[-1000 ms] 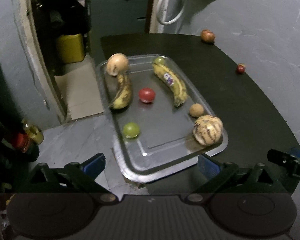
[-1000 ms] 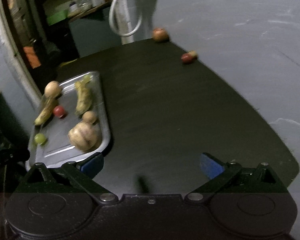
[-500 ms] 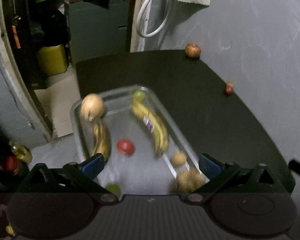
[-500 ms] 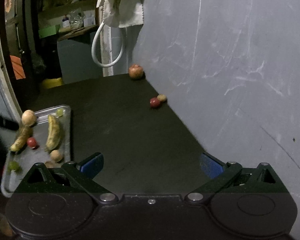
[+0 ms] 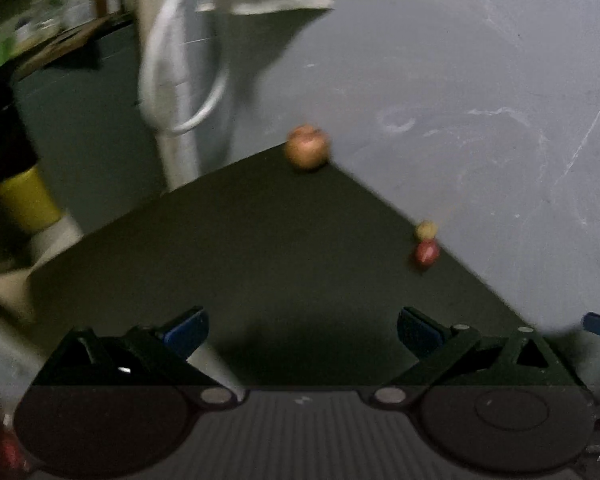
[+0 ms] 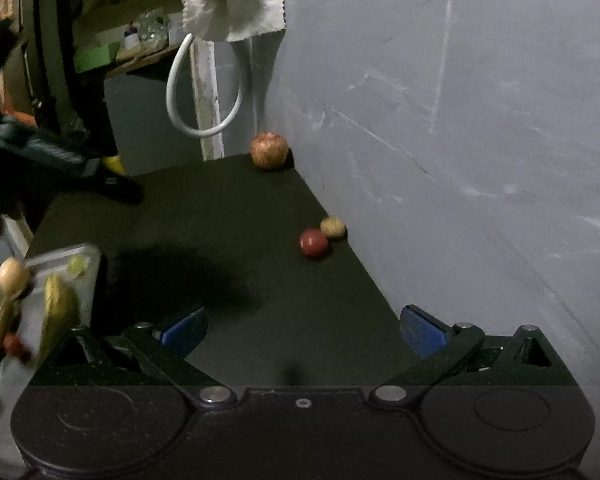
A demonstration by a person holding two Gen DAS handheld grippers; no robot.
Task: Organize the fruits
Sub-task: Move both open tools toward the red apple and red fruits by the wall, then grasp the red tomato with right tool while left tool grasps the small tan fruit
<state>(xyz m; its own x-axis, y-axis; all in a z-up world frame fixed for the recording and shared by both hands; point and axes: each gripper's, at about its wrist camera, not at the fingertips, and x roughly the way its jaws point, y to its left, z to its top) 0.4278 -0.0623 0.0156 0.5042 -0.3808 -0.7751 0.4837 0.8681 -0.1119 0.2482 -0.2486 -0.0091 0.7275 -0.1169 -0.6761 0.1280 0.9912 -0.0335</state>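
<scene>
On the black table (image 6: pixel 220 240), a reddish apple (image 6: pixel 269 150) (image 5: pixel 307 147) sits at the far corner by the wall. A small red fruit (image 6: pixel 313 242) (image 5: pixel 425 252) and a small tan fruit (image 6: pixel 333 227) (image 5: pixel 425 230) lie together at the wall edge. My right gripper (image 6: pixel 302 330) is open and empty, short of these two. My left gripper (image 5: pixel 300 328) is open and empty too, over bare table. The metal tray (image 6: pixel 90 264) at the right wrist view's lower left holds bananas (image 6: pixel 58 312), a pale round fruit (image 6: pixel 12 274) and a small red fruit (image 6: pixel 12 344).
A grey wall (image 6: pixel 460 120) runs along the table's right edge. A white post with a hose loop (image 6: pixel 204 92) and a hanging cloth (image 6: pixel 232 4) stand behind the far corner. A yellow container (image 5: pixel 26 196) sits on the floor to the left. The other gripper's dark body (image 6: pixel 60 160) reaches in at left.
The left wrist view has swung up and right off the tray, which has dropped out of it, and is blurred. The right gripper moved closer to the wall-side fruits. Both stayed open.
</scene>
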